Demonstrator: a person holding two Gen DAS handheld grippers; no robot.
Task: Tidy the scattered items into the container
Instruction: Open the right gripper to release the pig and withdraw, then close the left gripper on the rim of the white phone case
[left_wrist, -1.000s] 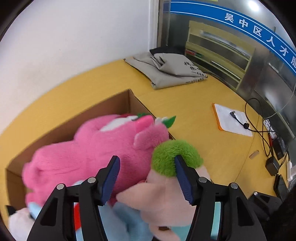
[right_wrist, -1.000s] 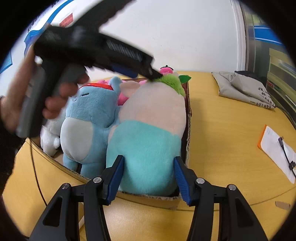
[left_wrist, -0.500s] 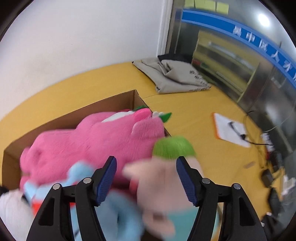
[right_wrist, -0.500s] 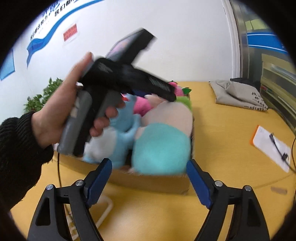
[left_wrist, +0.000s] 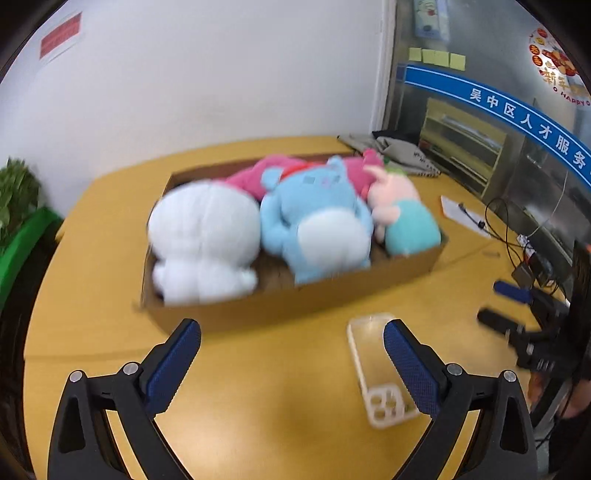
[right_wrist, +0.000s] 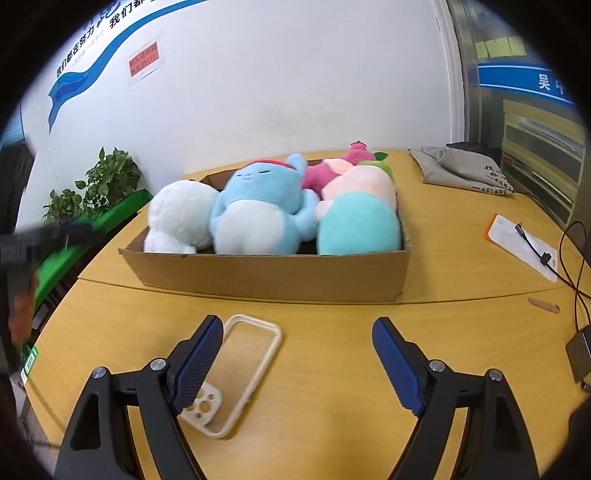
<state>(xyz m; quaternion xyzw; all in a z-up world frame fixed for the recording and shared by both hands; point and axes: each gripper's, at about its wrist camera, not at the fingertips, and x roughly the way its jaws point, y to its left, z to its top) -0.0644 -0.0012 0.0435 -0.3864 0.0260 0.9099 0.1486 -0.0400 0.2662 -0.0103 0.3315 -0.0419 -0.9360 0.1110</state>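
Note:
A cardboard box (right_wrist: 273, 275) stands on the yellow table and holds several plush toys: a white one (right_wrist: 177, 218), a blue one (right_wrist: 258, 214), a pink one (right_wrist: 325, 170) and a pink-and-teal one with green hair (right_wrist: 360, 218). The box (left_wrist: 295, 301) and the toys also show in the left wrist view, blurred. My left gripper (left_wrist: 291, 354) is open and empty, well in front of the box. My right gripper (right_wrist: 297, 350) is open and empty, in front of the box. The right gripper also shows at the right edge of the left wrist view (left_wrist: 495, 299).
A clear phone case (right_wrist: 236, 373) lies on the table between the grippers and the box, also in the left wrist view (left_wrist: 376, 365). Folded grey cloth (right_wrist: 461, 170) lies at the back right. A paper with a cable (right_wrist: 521, 243) and chargers lie right. Plants (right_wrist: 92, 188) stand left.
Both grippers have pulled back from the box and opened wider. The left one has let go of the green-haired plush, which now lies in the box.

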